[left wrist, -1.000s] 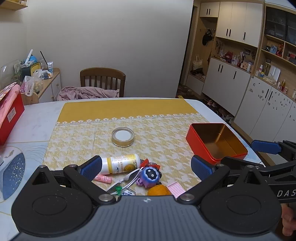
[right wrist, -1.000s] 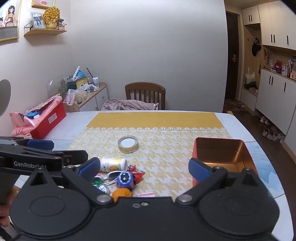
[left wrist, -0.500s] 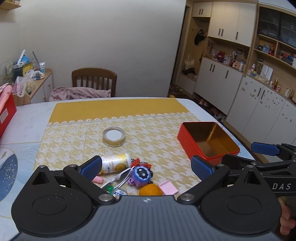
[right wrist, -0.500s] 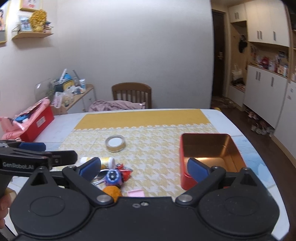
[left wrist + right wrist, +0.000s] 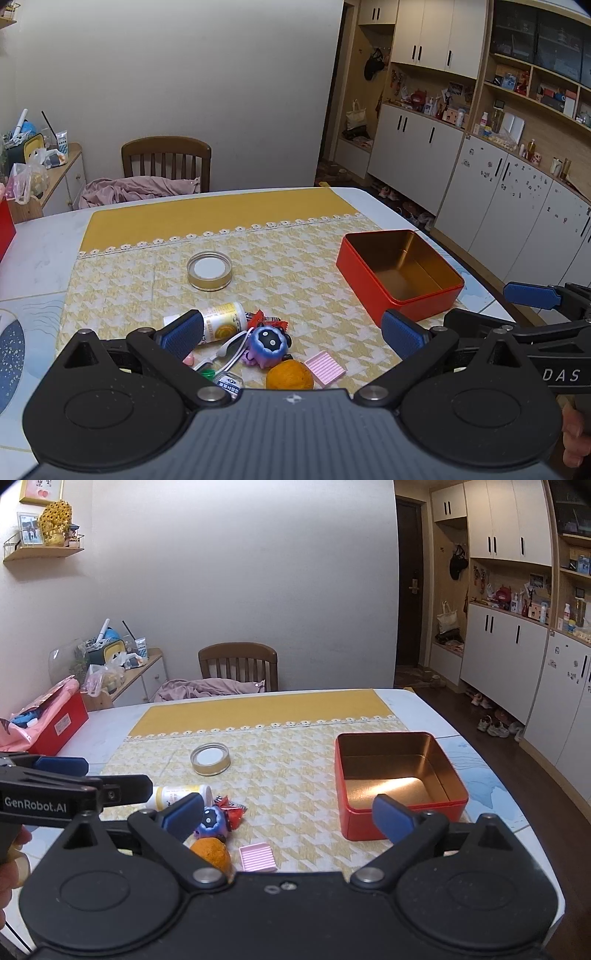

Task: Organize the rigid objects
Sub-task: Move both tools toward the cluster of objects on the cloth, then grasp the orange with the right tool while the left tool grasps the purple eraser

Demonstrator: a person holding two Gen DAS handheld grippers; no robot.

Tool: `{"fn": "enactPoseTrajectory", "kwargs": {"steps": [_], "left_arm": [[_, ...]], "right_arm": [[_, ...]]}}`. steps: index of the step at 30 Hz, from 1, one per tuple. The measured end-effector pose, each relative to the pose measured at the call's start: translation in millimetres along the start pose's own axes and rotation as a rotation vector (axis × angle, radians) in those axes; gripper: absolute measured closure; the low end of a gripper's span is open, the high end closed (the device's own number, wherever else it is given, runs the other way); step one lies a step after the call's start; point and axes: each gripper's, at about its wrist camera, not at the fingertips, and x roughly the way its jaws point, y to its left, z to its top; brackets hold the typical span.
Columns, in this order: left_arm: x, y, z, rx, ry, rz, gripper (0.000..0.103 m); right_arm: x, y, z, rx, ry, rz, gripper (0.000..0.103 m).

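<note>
Both claws are held released and empty above the near edge of the table: the left gripper (image 5: 291,332) with its jaws spread wide over the pile of small items, the right gripper (image 5: 288,814) likewise spread, nearer the red tin (image 5: 400,786), which sits empty toward the right edge of the yellow tablecloth (image 5: 221,221). Within the pile a white bottle (image 5: 221,323) lies on its side, touched by a purple round toy (image 5: 267,345), with an orange (image 5: 290,374) and a pink ridged square (image 5: 327,367) just beside it; a round lid (image 5: 209,271) lies apart, toward the cloth's middle. The bottle is judged light, stiff and apt to roll, best taken across its body. A spoon-like piece and a small labelled packet at the pile's near side are shown only in the left view; the tin's whole floor is seen only in the right.
</note>
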Motion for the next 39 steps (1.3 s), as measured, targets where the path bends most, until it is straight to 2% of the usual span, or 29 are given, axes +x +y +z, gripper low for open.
{"fn": "enactPoseTrajectory", "kwargs": {"steps": [13,17,22,26,32,39], "left_arm": [[0,28,-8,-0.009,0.029,-0.025,0.0],[7,45,-15,-0.033,0.042,0.002,0.0],[24,71,-33,-0.065,0.102,0.035,0.0],[40,80,-45,-0.068,0.126,0.065,0.0],[61,81,-60,-0.076,0.172,0.089,0.0],[78,70,-77,-0.044,0.218,0.092,0.001]], "right_arm": [[9,23,-7,-0.012,0.016,0.025,0.009],[20,30,-11,-0.05,0.049,0.068,0.009],[38,39,-25,-0.164,0.103,0.141,0.015],[53,43,-35,-0.199,0.163,0.186,0.021],[70,42,-44,-0.231,0.216,0.223,0.025],[92,37,-49,-0.284,0.248,0.269,0.036]]}}
